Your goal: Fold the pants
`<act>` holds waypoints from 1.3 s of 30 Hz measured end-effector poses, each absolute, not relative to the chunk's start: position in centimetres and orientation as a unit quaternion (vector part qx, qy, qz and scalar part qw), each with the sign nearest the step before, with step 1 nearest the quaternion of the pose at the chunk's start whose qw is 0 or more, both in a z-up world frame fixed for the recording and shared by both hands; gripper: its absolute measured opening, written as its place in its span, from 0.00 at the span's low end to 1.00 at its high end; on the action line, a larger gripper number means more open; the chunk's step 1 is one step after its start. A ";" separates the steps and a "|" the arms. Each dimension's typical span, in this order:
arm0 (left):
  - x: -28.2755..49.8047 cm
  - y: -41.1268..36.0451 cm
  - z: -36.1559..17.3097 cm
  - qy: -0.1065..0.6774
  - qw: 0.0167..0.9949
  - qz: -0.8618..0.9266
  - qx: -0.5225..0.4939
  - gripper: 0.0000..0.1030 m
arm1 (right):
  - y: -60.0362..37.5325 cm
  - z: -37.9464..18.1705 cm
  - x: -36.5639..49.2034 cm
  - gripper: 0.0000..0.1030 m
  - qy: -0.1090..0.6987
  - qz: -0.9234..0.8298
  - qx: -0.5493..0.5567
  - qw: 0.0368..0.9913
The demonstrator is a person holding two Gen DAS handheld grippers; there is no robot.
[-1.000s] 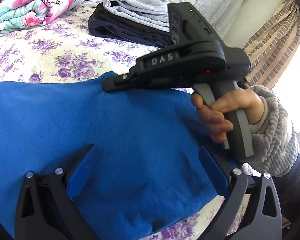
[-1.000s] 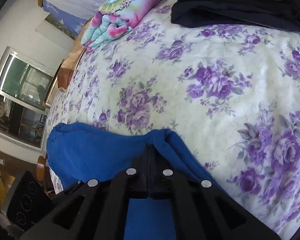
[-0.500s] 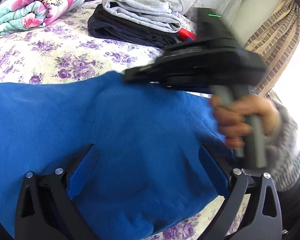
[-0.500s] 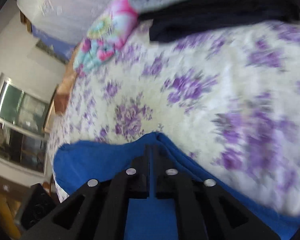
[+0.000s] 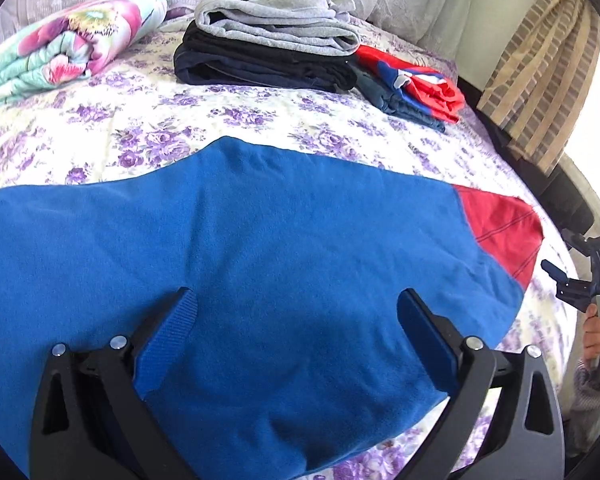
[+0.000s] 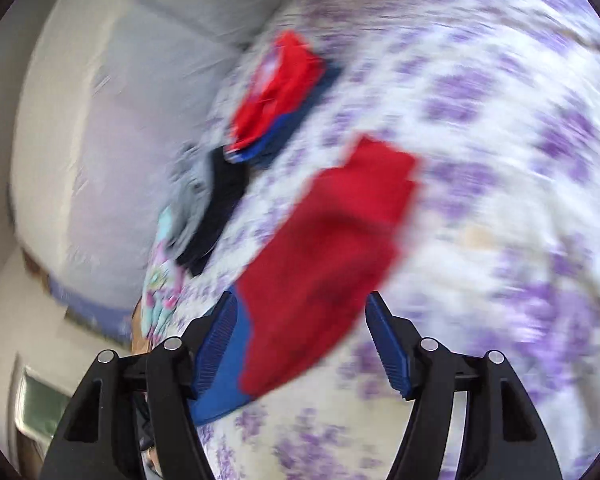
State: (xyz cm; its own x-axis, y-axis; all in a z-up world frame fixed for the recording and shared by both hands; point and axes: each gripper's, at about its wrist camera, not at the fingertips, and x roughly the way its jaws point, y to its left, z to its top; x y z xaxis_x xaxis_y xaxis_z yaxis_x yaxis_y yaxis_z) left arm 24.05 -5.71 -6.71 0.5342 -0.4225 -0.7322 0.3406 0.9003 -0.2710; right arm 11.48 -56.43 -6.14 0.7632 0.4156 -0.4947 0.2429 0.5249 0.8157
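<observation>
The blue pants (image 5: 292, 248) lie spread flat on the bed (image 5: 260, 120), directly under and ahead of the left hand-held gripper (image 5: 296, 320), with their red cuff (image 5: 500, 228) off to its right. The left hand-held gripper stands wide over the fabric; its 2 blue pads (image 5: 172, 340) sit apart on either side of a broad patch of cloth, and whether they press on it cannot be told.

The right hand-held gripper (image 6: 304, 344) has just been opening its jaws and now stands wide. The red cuff (image 6: 332, 248) lies between and ahead of its fingers, with the pads clear of it; this view is smeared by motion. In the left wrist view the right hand-held gripper (image 5: 576, 276) shows at the far right edge, beyond the cuff, held by a hand (image 5: 596, 336).

Farther ahead of the left hand-held gripper sits a stack of folded clothes (image 5: 268, 40), grey on top of dark. To its right lies a red and blue garment (image 5: 416, 80), to its left a floral quilt (image 5: 68, 44).
</observation>
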 end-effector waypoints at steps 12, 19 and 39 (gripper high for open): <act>23.9 -5.3 -6.7 0.426 0.876 -0.220 -0.057 0.95 | -58.0 -8.3 15.4 0.47 0.329 0.035 0.506 0.797; 23.8 -5.2 -6.6 0.425 0.876 -0.219 -0.061 0.95 | -57.6 -8.7 15.9 0.30 0.321 0.035 0.479 0.816; 15.3 10.3 -4.2 0.280 0.899 -0.100 -0.320 0.95 | -22.1 0.1 18.0 0.22 0.248 0.044 -0.278 0.927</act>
State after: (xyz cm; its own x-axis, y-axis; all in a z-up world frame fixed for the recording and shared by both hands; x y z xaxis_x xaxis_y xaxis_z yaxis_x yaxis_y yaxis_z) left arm 15.31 10.34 -4.25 0.8230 -0.3585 -0.4406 -0.0004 0.7753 -0.6316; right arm 17.99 -22.06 0.12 0.8730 -0.0566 -0.4844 -0.2195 0.8413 -0.4939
